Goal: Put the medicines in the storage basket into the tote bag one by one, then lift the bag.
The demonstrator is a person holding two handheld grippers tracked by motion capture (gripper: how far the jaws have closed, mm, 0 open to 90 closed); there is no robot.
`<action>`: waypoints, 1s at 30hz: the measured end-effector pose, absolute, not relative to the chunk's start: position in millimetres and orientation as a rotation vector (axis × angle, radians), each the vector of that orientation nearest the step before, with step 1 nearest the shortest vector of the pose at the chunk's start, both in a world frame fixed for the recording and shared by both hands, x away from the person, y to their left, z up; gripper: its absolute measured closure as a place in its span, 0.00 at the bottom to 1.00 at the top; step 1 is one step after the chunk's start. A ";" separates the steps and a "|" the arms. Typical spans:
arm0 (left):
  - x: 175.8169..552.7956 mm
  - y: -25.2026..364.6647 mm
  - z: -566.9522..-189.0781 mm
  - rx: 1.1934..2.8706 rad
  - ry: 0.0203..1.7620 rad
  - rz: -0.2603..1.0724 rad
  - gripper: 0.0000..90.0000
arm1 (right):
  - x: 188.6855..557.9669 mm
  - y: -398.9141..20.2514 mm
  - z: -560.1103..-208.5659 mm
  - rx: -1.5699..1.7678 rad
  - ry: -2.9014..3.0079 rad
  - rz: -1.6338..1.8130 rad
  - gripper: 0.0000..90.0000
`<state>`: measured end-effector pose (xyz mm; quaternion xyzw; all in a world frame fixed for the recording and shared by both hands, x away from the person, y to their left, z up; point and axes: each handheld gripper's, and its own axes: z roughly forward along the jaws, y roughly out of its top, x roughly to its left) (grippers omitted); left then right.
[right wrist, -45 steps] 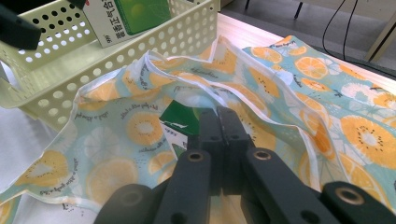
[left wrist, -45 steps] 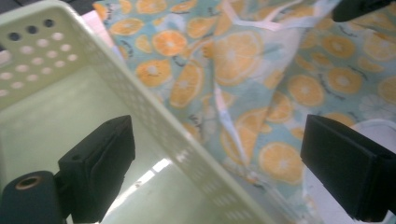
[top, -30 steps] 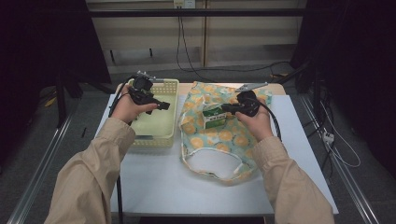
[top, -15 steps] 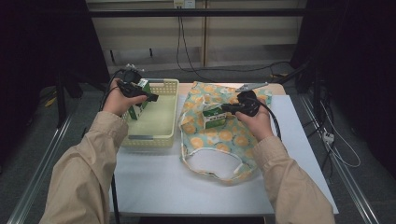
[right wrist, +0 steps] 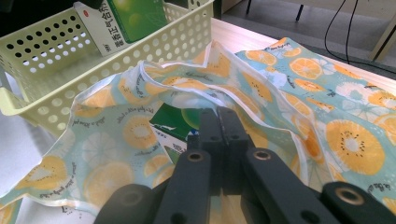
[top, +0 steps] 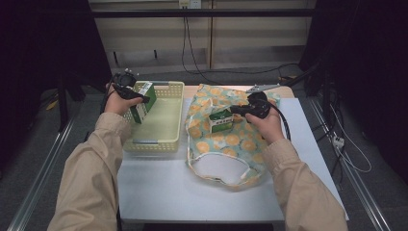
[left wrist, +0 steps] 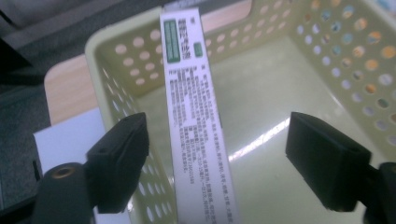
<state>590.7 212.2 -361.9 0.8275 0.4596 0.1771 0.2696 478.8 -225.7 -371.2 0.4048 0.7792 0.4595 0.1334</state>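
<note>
Left claw [top: 139, 98] shifted to basket [top: 168, 139] corner, closing around upright carton [left wrist: 196, 116], pads not yet touching. Right claw [top: 236, 109] clenched on bag [top: 226, 144] edge; second carton [top: 221, 120] bagged.

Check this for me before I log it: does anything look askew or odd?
One carton leans tilted against the basket's left wall instead of lying flat, standing between the left tongs, whose jaws have been closing but not touching. The bag is rumpled, its edge pinched by the right tongs.

A white table [top: 308, 139] stands on grey floor [top: 43, 144], before a beige wall [top: 154, 38] hung with cables [top: 185, 53].
</note>
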 end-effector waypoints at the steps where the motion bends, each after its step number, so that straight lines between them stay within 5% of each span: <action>1: 591.7 210.8 -364.7 2.244 1.248 0.473 0.29 | 478.9 -226.0 -371.0 1.171 2.260 1.332 1.00; 6: 590.8 206.4 -368.5 2.260 1.332 0.432 0.68 | 478.4 -228.2 -369.7 1.171 2.255 1.347 1.00; 15: 556.6 194.1 -310.0 2.209 1.199 0.324 0.70 | 477.3 -229.6 -368.1 1.175 2.247 1.341 1.00; 22: 507.3 157.7 -264.6 2.270 0.938 0.194 0.70 | 478.6 -226.2 -370.2 1.177 2.260 1.306 1.00; 30: 459.2 96.4 -267.9 2.389 0.624 0.041 0.70 | 481.4 -228.9 -367.1 1.193 2.248 1.286 1.00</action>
